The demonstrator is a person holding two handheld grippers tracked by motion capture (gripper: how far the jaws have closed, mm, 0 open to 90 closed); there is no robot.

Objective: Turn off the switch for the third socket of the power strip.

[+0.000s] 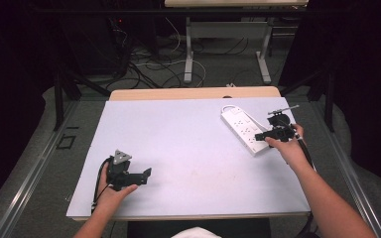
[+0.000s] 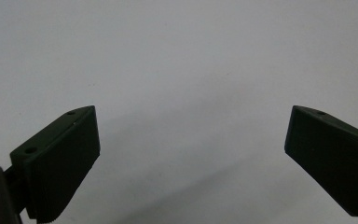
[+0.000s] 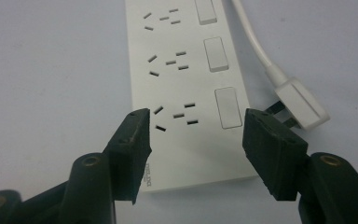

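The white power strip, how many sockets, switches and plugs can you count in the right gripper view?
Socket hole groups on the white plastic power strip: 3
White rectangular rocker switches: 3
White plug on its white cable, lying beside the strip: 1
Total: 7
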